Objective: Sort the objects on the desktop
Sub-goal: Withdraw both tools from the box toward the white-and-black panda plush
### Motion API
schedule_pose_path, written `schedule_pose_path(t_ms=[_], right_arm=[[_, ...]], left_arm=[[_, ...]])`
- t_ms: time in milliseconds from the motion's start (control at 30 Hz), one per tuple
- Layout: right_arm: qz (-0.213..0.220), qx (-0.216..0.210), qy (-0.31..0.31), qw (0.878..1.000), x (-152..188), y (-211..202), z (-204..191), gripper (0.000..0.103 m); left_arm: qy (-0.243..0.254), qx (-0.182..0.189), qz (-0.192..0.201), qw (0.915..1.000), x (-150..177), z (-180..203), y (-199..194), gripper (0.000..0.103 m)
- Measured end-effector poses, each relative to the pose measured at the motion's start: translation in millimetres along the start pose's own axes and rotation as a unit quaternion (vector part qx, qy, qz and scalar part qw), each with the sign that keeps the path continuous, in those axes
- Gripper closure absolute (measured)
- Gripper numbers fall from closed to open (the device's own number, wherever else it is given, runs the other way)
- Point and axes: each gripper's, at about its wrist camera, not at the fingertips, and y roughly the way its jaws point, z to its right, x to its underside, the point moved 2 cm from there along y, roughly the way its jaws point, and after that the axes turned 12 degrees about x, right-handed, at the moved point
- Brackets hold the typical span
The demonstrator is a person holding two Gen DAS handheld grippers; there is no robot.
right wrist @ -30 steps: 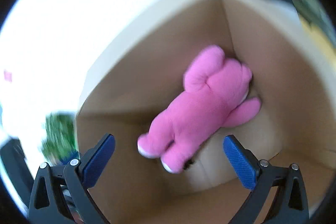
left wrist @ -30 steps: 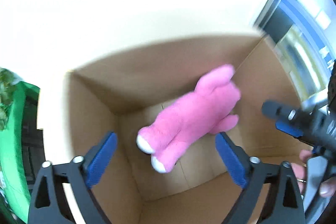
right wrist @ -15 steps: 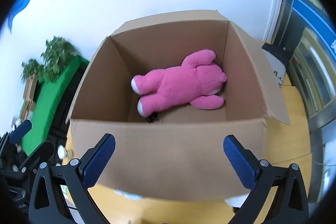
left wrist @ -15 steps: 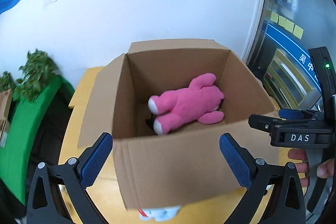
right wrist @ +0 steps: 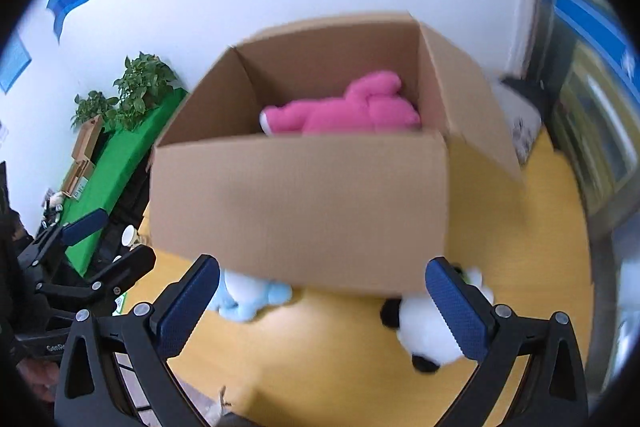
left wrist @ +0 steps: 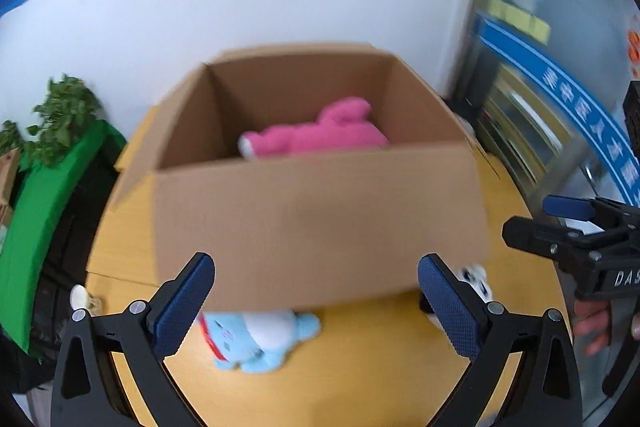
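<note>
Pink plush [right wrist: 352,111] lies in the cardboard box [right wrist: 300,203], long axis 9–3 o'clock, feet toward 9; blue plush [right wrist: 244,299] and panda [right wrist: 424,335] at box's 6 o'clock edge on yellow table [right wrist: 520,267]; left gripper [left wrist: 316,303] & right gripper [right wrist: 324,307] both spread wide, empty.

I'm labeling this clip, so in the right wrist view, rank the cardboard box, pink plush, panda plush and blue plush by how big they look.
1. cardboard box, by far the largest.
2. pink plush, though the box's front wall hides part of it.
3. panda plush and blue plush: unsure, since both are partly covered by the box and the gripper fingers.
</note>
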Motion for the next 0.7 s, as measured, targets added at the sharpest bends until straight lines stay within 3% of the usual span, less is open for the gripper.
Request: schedule_pose_path(t_ms=[100, 267, 367, 433, 533, 700], right_arm=[[-0.029, -0.019, 0.035, 0.999, 33.5, 15.0, 40.6, 0.0], [-0.064, -0.022, 0.123, 0.99, 92.8, 35.7, 111.5, 0.0], [-0.059, -0.012, 0.172, 0.983, 126.0, 42.7, 142.3, 0.0], [-0.047, -0.012, 0.182, 0.982, 134.2, 44.7, 149.9, 0.0], [-0.043, -0.057, 0.206, 0.976, 140.9, 57.6, 156.0, 0.0], [-0.103, -0.111, 0.269, 0.951, 158.9, 102.8, 175.0, 0.0]], left_arm=[[0.002, 0.028, -0.03, 0.9991, 22.0, 12.3, 21.2, 0.0], [0.022, 0.045, -0.073, 0.9961, 47.8, 28.5, 67.2, 0.0], [0.032, 0.08, -0.097, 0.9915, 55.1, 47.7, 93.7, 0.0], [0.046, 0.11, -0.114, 0.9862, 62.3, 64.3, 116.5, 0.0], [0.074, 0.14, -0.148, 0.9764, 71.0, 93.5, 152.0, 0.0], [0.09, 0.184, -0.205, 0.9572, 85.0, 132.5, 213.8, 0.0]])
